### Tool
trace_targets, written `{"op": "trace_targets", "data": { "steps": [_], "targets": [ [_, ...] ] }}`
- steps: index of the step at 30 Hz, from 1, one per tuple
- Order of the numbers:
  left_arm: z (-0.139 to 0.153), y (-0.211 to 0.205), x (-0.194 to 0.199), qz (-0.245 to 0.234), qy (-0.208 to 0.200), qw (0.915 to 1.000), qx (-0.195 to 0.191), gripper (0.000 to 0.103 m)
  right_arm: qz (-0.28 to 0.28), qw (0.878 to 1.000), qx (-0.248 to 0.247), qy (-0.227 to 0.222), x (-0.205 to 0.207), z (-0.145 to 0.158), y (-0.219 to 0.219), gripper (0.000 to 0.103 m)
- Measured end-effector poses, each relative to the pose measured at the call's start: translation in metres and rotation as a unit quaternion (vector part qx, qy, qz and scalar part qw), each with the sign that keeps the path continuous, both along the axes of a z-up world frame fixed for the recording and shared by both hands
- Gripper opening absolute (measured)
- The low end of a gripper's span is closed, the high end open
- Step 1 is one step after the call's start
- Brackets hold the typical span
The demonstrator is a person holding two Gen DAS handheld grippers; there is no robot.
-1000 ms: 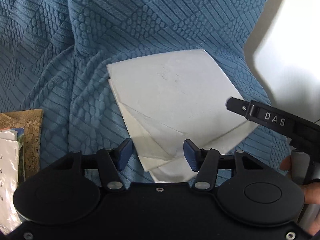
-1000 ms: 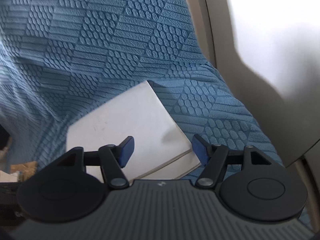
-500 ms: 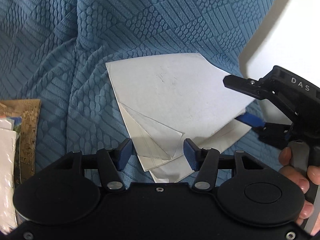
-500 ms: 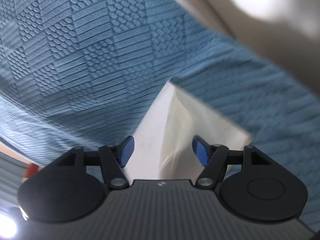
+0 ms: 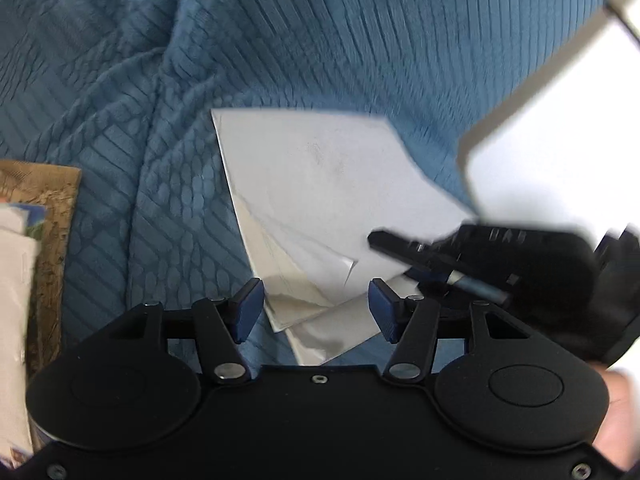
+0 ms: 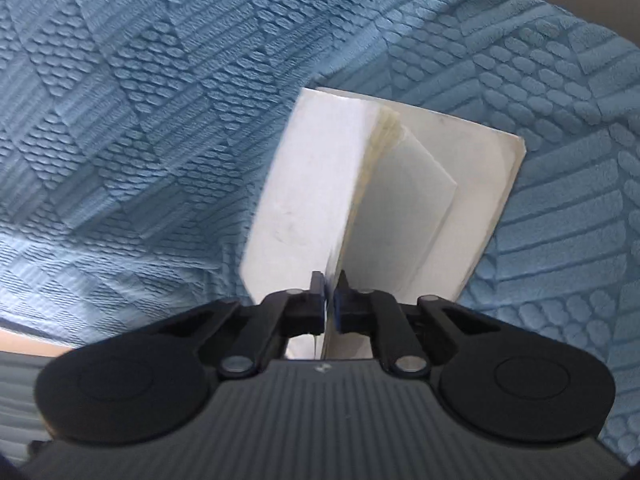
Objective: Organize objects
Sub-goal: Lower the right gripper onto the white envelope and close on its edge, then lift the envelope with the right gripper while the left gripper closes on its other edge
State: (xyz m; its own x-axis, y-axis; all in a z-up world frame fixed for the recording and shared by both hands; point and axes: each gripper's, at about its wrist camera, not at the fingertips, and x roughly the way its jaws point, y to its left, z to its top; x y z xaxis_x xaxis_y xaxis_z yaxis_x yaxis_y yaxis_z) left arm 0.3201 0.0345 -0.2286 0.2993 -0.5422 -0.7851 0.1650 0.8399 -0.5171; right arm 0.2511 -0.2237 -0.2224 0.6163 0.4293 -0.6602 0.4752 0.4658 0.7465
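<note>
Left wrist view: the left gripper (image 5: 316, 312) hangs above a blue quilted blanket (image 5: 320, 40) with its jaws apart; they have just been opening a little further, and its blue pads (image 5: 249, 309) press on nothing. A white booklet (image 5: 320, 184) lies on the blanket just ahead of it, its near corner between the pads, its long axis running from about 10 o'clock down to 4 o'clock. Loose pages fan out at its near edge. The right gripper (image 5: 400, 246) reaches in from 3 o'clock, blurred, onto the booklet's right edge. A stack of printed papers (image 5: 28, 240) lies at 9 o'clock, well apart from the booklet.

Right wrist view: the right gripper (image 6: 329, 304) has just been closing, and its pads now pinch the near edge of the booklet's cover (image 6: 308, 196). The cover stands lifted, almost on edge, pointing from 6 o'clock toward 12. The inner pages (image 6: 404, 216) and back cover lie open to the right, on the blanket (image 6: 140, 100).
</note>
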Motion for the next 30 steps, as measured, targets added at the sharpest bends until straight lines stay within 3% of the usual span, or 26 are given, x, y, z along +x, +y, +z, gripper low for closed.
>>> {"op": "trace_targets", "data": {
  "steps": [2,6,9,11,14,20,30],
  "targets": [
    [0.005,0.014,0.002,0.017,0.012,0.999,-0.039,0.07,-0.006,1.0,0.015,-0.008,-0.003,0.005,-0.002,0.006],
    [0.001,0.034,0.009,0.035,0.055,0.9915,-0.113,0.077,-0.017,0.998,0.046,-0.026,-0.008,0.016,-0.004,0.006],
    [-0.014,0.046,0.013,0.057,0.113,0.9726,-0.195,0.08,-0.019,0.998,0.046,-0.037,-0.012,0.029,-0.004,0.006],
    [-0.022,0.053,0.013,0.073,0.13,0.9629,-0.225,0.081,-0.022,0.998,0.047,-0.038,-0.015,0.035,-0.004,0.006],
    [-0.03,0.06,0.015,0.092,0.135,0.9605,-0.225,0.082,-0.03,0.997,0.05,-0.044,-0.019,0.041,-0.007,0.006],
    [-0.051,0.064,0.026,0.114,0.167,0.9414,-0.27,0.082,-0.032,0.996,0.061,-0.053,-0.034,0.051,-0.017,0.006],
    [-0.057,0.064,0.032,0.133,0.165,0.9434,-0.255,0.082,-0.037,0.994,0.063,-0.08,-0.051,0.062,-0.03,0.005]
  ]
}}
